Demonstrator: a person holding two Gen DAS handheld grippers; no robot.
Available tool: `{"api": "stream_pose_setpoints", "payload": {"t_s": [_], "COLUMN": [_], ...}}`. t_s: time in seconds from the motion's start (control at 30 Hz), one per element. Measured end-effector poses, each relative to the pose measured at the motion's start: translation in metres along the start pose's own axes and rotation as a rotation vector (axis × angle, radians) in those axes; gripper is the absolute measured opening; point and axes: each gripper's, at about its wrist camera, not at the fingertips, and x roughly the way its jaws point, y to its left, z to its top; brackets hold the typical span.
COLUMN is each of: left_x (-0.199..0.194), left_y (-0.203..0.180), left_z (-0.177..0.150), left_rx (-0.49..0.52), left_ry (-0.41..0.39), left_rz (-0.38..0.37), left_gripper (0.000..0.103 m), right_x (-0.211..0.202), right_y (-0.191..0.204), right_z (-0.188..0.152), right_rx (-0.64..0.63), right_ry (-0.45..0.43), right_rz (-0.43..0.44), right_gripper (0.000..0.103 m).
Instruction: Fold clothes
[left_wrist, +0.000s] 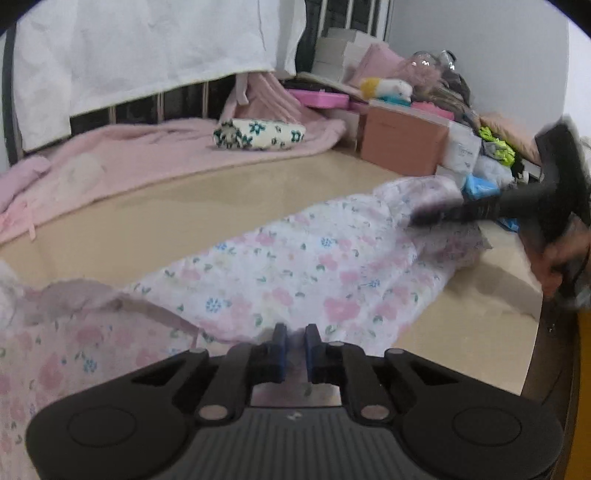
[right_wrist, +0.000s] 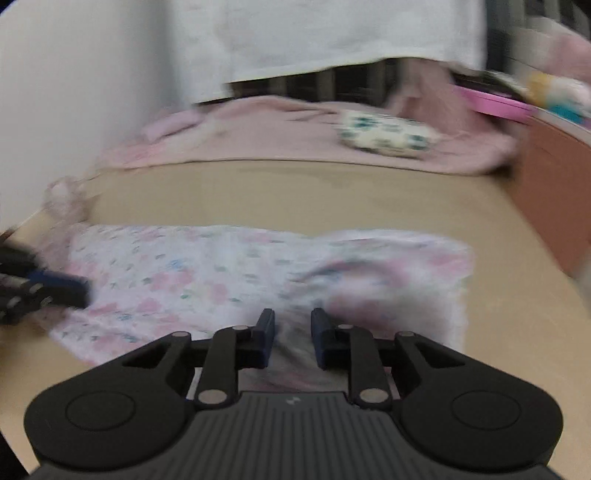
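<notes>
A white garment with pink and blue flowers (left_wrist: 295, 273) lies stretched across the beige bed surface (left_wrist: 184, 206); it also shows in the right wrist view (right_wrist: 229, 273). My left gripper (left_wrist: 294, 334) is shut on the garment's near edge, with cloth between its blue pads. My right gripper (right_wrist: 293, 317) sits over the garment's near edge with a small gap between its fingers and cloth showing in the gap. In the left wrist view the right gripper (left_wrist: 421, 218) reaches over the garment's far right end. In the right wrist view the left gripper (right_wrist: 79, 290) is at the garment's left end.
A pink blanket (left_wrist: 155, 155) with a folded floral cloth (left_wrist: 258, 134) lies at the back. An orange-brown box (left_wrist: 402, 142), pink cases and piled clutter (left_wrist: 491, 158) stand at the back right. A white sheet (left_wrist: 140, 48) hangs behind.
</notes>
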Motion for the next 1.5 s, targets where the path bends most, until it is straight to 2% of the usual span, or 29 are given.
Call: {"api": "stream_pose_setpoints", "payload": {"t_s": [0.07, 0.13, 0.27, 0.33, 0.37, 0.47, 0.5, 0.53, 0.57, 0.6, 0.63, 0.67, 0.7, 0.73, 0.77, 0.83, 0.9, 0.97, 1.0, 1.07, 1.1, 1.13, 1.17, 1.23, 1.3, 1.4, 1.5], "left_x": [-0.002, -0.002, -0.004, -0.007, -0.008, -0.027, -0.047, -0.077, -0.105, -0.129, -0.151, -0.166, -0.18, -0.185, -0.191, -0.202, -0.213, -0.225, -0.228, -0.232, -0.234, -0.233, -0.232, -0.233, -0.236, -0.236, -0.225], "left_y": [0.002, 0.005, 0.006, 0.008, 0.01, 0.014, 0.015, 0.02, 0.024, 0.027, 0.033, 0.043, 0.053, 0.061, 0.07, 0.086, 0.101, 0.1, 0.099, 0.098, 0.1, 0.102, 0.103, 0.109, 0.115, 0.122, 0.127], "left_z": [-0.002, -0.002, -0.005, -0.009, -0.01, -0.008, -0.01, -0.016, -0.022, -0.029, -0.04, -0.051, -0.062, -0.071, -0.08, -0.098, -0.116, -0.126, -0.13, -0.134, -0.136, -0.137, -0.138, -0.142, -0.147, -0.146, -0.122], "left_rx": [-0.008, -0.013, -0.019, -0.031, -0.05, -0.144, -0.18, -0.205, -0.227, -0.241, -0.259, -0.282, -0.31, -0.356, -0.403, -0.495, -0.581, -0.594, -0.594, -0.593, -0.587, -0.582, -0.577, -0.579, -0.597, -0.607, -0.536], "left_ry": [-0.006, -0.004, -0.014, -0.031, -0.035, -0.015, -0.048, -0.127, -0.2, -0.243, -0.269, -0.259, -0.249, -0.239, -0.228, -0.207, -0.191, -0.238, -0.252, -0.271, -0.271, -0.27, -0.268, -0.267, -0.273, -0.273, -0.29], "left_rz": [-0.003, -0.003, 0.02, 0.03, 0.026, 0.058, 0.059, 0.036, 0.017, 0.029, 0.082, 0.159, 0.228, 0.253, 0.278, 0.327, 0.371, 0.365, 0.36, 0.352, 0.351, 0.35, 0.35, 0.342, 0.335, 0.308, 0.293], "left_gripper": [0.009, 0.01, 0.011, 0.011, 0.011, 0.011, 0.013, 0.021, 0.04, 0.051, 0.069, 0.072, 0.071, 0.069, 0.062, 0.056, 0.056, 0.057, 0.057, 0.058, 0.058, 0.058, 0.058, 0.058, 0.058, 0.058, 0.059], "right_x": [-0.014, -0.001, 0.049, 0.042, 0.035, 0.013, 0.003, -0.009, -0.022, -0.035, -0.042, -0.043, -0.044, -0.041, -0.034, -0.019, -0.003, 0.014, 0.023, 0.04, 0.049, 0.057, 0.063, 0.07, 0.069, 0.047, 0.022], "right_y": [0.004, 0.017, 0.022, -0.006, -0.023, -0.046, -0.042, -0.03, -0.013, 0.004, 0.024, 0.05, 0.077, 0.107, 0.141, 0.205, 0.261, 0.303, 0.318, 0.333, 0.334, 0.332, 0.329, 0.319, 0.303, 0.279, 0.266], "right_z": [0.007, 0.019, 0.024, 0.014, 0.007, -0.008, -0.006, -0.002, 0.004, 0.009, 0.014, 0.015, 0.015, 0.012, 0.006, -0.013, -0.033, -0.044, -0.045, -0.043, -0.038, -0.031, -0.023, -0.009, -0.002, -0.013, -0.035], "right_rx": [0.069, 0.053, -0.003, 0.101, 0.167, 0.23, 0.227, 0.183, 0.12, 0.056, -0.012, -0.083, -0.154, -0.23, -0.316, -0.496, -0.692, -0.83, -0.86, -0.877, -0.855, -0.817, -0.754, -0.618, -0.528, -0.474, -0.47], "right_ry": [-0.094, -0.114, -0.012, -0.019, -0.028, -0.057, -0.073, -0.107, -0.151, -0.194, -0.21, -0.201, -0.188, -0.171, -0.15, -0.123, -0.118, -0.104, -0.085, -0.056, -0.024, 0.018, 0.064, 0.14, 0.17, 0.182, 0.172], "right_rz": [0.041, 0.087, -0.119, -0.216, -0.262, -0.283, -0.284, -0.26, -0.223, -0.186, -0.113, -0.004, 0.113, 0.235, 0.361, 0.534, 0.616, 0.627, 0.627, 0.645, 0.668, 0.697, 0.725, 0.795, 0.883, 1.011, 1.037], "right_gripper": [0.022, 0.022, 0.02, 0.02, 0.024, 0.025, 0.025, 0.026, 0.03, 0.04, 0.045, 0.052, 0.053, 0.053, 0.056, 0.059, 0.06, 0.06, 0.06, 0.059, 0.048, 0.029, 0.003, 0.003, 0.003, 0.003, 0.003]}}
